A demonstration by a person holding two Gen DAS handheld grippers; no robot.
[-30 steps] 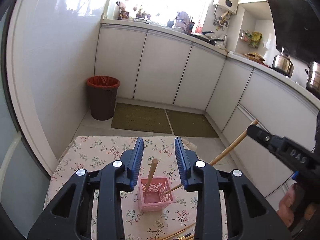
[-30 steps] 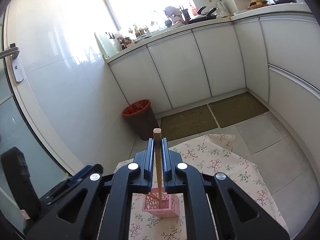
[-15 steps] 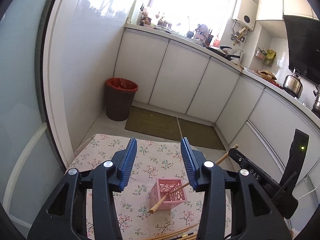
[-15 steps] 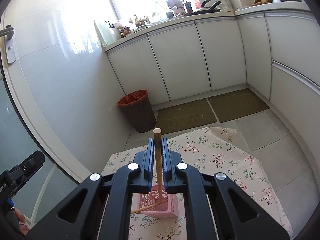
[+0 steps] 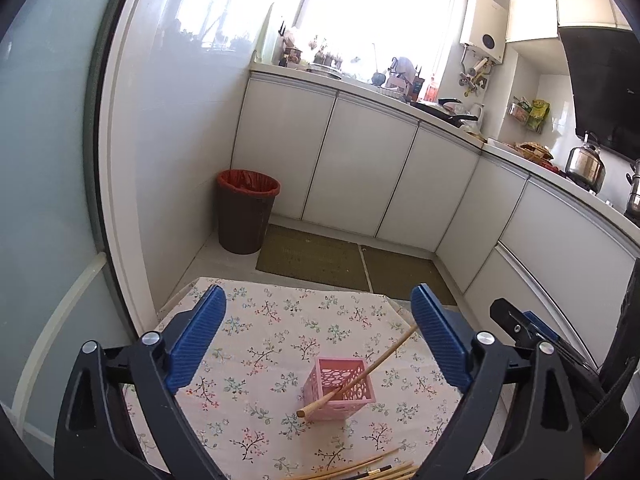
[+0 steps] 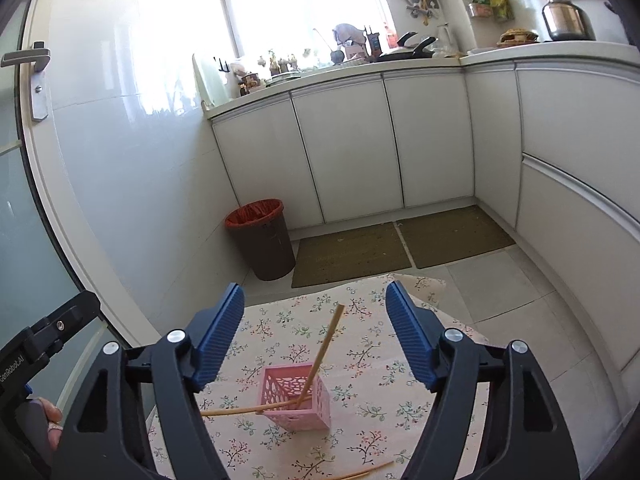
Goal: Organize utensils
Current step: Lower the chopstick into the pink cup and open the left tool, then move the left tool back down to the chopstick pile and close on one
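A pink perforated basket [image 5: 339,388] stands on the floral tablecloth [image 5: 260,344]; it also shows in the right wrist view [image 6: 296,396]. Two wooden chopsticks lean in it: one [image 5: 356,372] slants over its rim, the other [image 6: 322,354] leans up. More chopsticks [image 5: 360,470] lie at the near edge of the table. My left gripper [image 5: 316,340] is open and empty above the basket. My right gripper [image 6: 314,332] is open and empty above it too. The right gripper's body [image 5: 532,336] shows at the right in the left wrist view.
A brown bin with a red liner [image 5: 246,212] stands on the floor by the wall. White cabinets [image 5: 360,168] run behind it. Two green mats [image 5: 316,258] lie on the floor beyond the table.
My right gripper has opened and let go of the chopstick, which now leans in the basket. My left gripper has opened wider. Both have drawn back from the basket.
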